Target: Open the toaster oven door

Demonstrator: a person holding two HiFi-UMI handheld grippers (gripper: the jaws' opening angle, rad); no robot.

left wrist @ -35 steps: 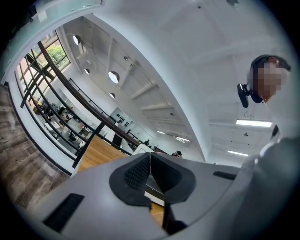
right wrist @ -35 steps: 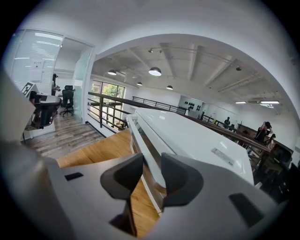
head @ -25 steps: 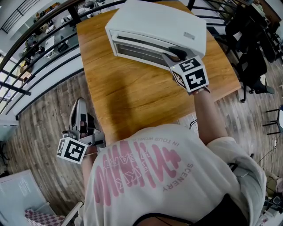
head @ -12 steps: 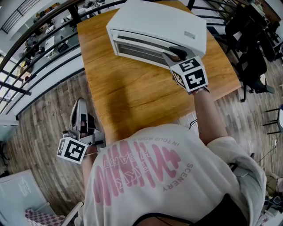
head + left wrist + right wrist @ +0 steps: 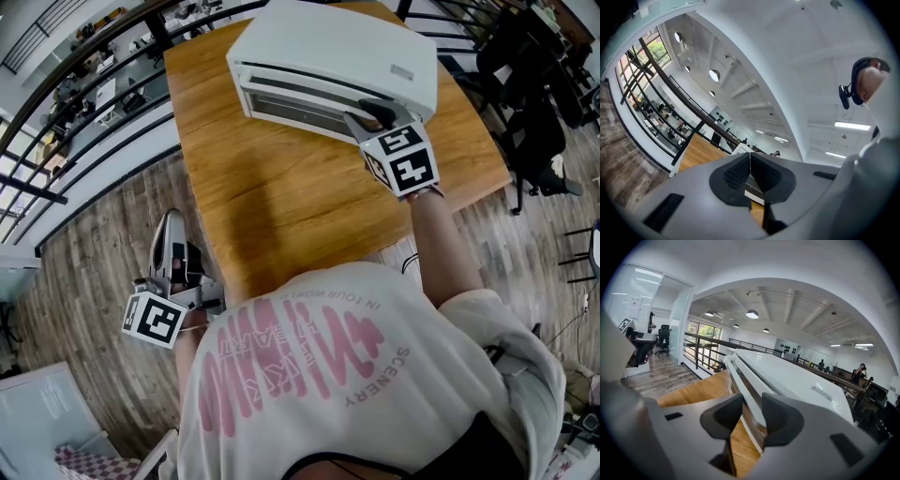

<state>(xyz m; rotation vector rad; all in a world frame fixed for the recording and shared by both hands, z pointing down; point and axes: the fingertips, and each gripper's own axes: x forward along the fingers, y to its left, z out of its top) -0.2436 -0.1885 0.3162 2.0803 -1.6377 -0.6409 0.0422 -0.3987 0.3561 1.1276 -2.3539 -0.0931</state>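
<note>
A white toaster oven [image 5: 347, 56] stands at the far end of a wooden table [image 5: 281, 197]. Its long white door handle [image 5: 300, 86] runs along the top of the glass front. My right gripper [image 5: 372, 114] is at the handle's right end. In the right gripper view the handle [image 5: 740, 376] passes between the two dark pads of the right gripper [image 5: 752, 401], which are shut on it. My left gripper [image 5: 167, 234] hangs low off the table's left side, over the floor. Its pads [image 5: 738, 171] meet with nothing between them.
A black railing [image 5: 94, 75] runs along the left beyond the table. Dark office chairs [image 5: 534, 122] stand to the right of the table. The person's torso in a white shirt [image 5: 328, 375] fills the lower part of the head view.
</note>
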